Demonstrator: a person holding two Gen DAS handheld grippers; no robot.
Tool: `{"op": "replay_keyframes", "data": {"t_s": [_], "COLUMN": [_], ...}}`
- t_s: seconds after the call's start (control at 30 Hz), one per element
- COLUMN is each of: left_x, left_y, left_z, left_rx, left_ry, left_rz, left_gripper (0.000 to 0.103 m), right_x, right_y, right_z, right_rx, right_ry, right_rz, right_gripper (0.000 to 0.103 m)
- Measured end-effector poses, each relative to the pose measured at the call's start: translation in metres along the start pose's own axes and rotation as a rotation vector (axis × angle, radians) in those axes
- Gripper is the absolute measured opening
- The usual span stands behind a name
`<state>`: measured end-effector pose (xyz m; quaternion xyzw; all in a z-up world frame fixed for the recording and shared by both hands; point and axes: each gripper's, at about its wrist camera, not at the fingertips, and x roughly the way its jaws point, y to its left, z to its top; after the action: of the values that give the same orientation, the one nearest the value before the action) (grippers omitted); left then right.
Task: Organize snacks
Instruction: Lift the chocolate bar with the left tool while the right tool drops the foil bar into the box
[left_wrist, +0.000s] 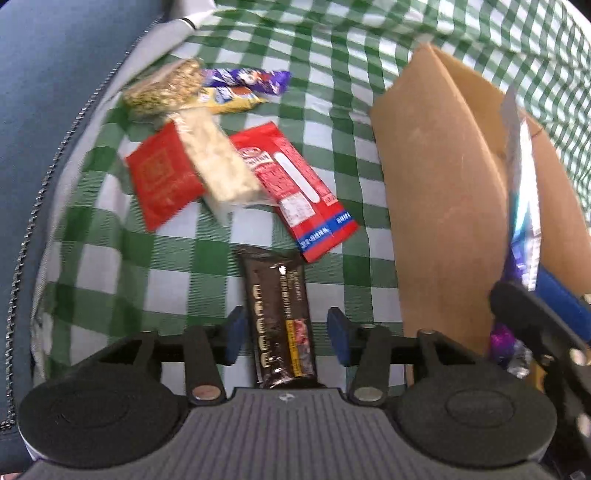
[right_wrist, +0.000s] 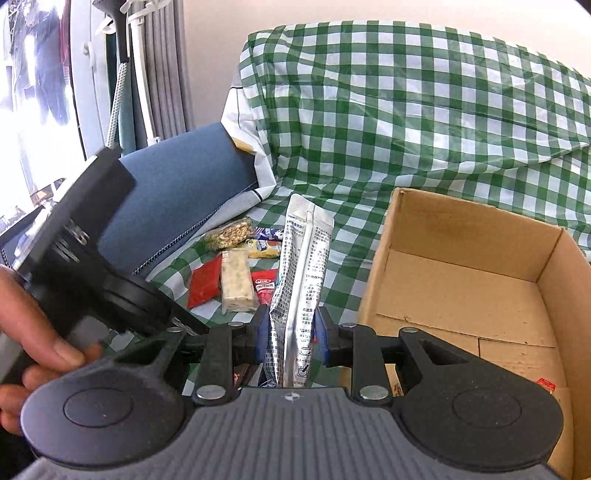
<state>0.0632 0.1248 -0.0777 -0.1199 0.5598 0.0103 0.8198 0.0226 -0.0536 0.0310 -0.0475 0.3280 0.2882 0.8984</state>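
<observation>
On the green-checked cloth (left_wrist: 110, 266), a dark brown bar (left_wrist: 279, 325) is seen lying between the fingers of the left gripper (left_wrist: 287, 338) — the pads stand apart from it on both sides, gripping nothing. Toward twelve o'clock of the bar, a red packet (left_wrist: 295, 188), a pale rice bar (left_wrist: 221, 166) and a red sachet (left_wrist: 162, 177) are heaped. A silver pouch (right_wrist: 301, 280) is clamped upright by the right gripper (right_wrist: 291, 338); at its three o'clock the cardboard box (right_wrist: 461, 295) is placed.
</observation>
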Motion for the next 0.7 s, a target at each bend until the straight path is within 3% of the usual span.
{"op": "replay_keyframes", "data": {"t_s": [0.07, 0.23, 0.33, 0.37, 0.53, 0.7], "left_x": [0.012, 0.035, 0.036, 0.034, 0.007, -0.026], "left_y": [-0.007, -0.02, -0.028, -0.029, -0.023, -0.019], "left_z": [0.0, -0.003, -0.007, -0.007, -0.001, 0.005], "left_rx": [0.014, 0.086, 0.162, 0.169, 0.129, 0.061], "left_ry": [0.025, 0.074, 0.043, 0.029, -0.086, -0.225], "left_rz": [0.049, 0.133, 0.19, 0.194, 0.165, 0.068], "left_gripper": [0.063, 0.062, 0.044, 0.043, 0.043, 0.043], "right_x": [-0.004, -0.01, -0.013, -0.014, -0.019, -0.034], "right_y": [-0.003, -0.009, -0.013, -0.014, -0.018, -0.024], "right_z": [0.0, 0.0, -0.001, -0.002, -0.002, -0.005], "right_rx": [0.01, 0.026, 0.028, 0.03, 0.033, 0.041], "right_ry": [-0.008, -0.02, -0.026, -0.028, -0.044, -0.077], "right_rz": [0.001, 0.001, 0.003, 0.002, 0.003, 0.008], "right_gripper": [0.027, 0.028, 0.028, 0.028, 0.028, 0.027]}}
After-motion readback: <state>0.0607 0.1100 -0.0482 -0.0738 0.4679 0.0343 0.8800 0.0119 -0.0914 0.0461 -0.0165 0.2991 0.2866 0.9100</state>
